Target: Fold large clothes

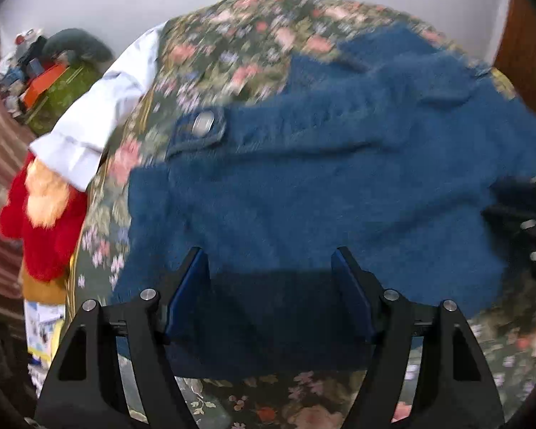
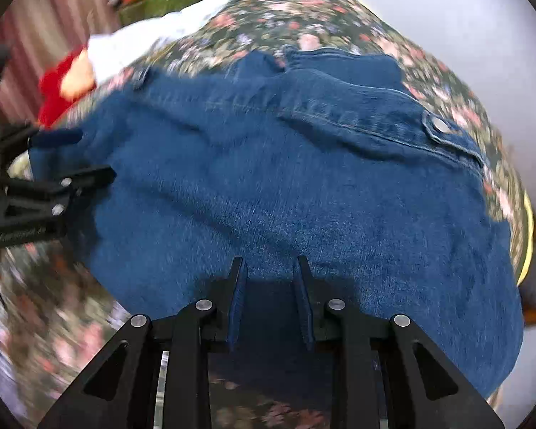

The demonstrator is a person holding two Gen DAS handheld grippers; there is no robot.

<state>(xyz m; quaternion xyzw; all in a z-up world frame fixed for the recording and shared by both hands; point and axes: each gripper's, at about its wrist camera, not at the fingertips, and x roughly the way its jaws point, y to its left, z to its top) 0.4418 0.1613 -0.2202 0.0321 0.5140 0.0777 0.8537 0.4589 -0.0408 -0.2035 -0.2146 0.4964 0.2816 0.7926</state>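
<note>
A blue denim jacket (image 1: 303, 186) lies spread on a bed with a dark floral bedspread (image 1: 232, 46). It also fills the right wrist view (image 2: 303, 196). A cuff with a metal snap button (image 1: 203, 123) lies at its upper left. My left gripper (image 1: 269, 261) is open, its fingers just above the jacket's near edge, with nothing between them. My right gripper (image 2: 269, 268) is open with a narrower gap, over the jacket's near edge. The left gripper also shows at the left of the right wrist view (image 2: 71, 157), open around the jacket's side edge. Both views are blurred.
A white shirt (image 1: 100, 107) and a red and orange fuzzy garment (image 1: 46, 214) hang at the bed's left edge. A cluttered green stand (image 1: 53, 89) sits beyond them. A white wall (image 2: 464, 18) is behind the bed, and wooden furniture (image 1: 529, 53) at the right.
</note>
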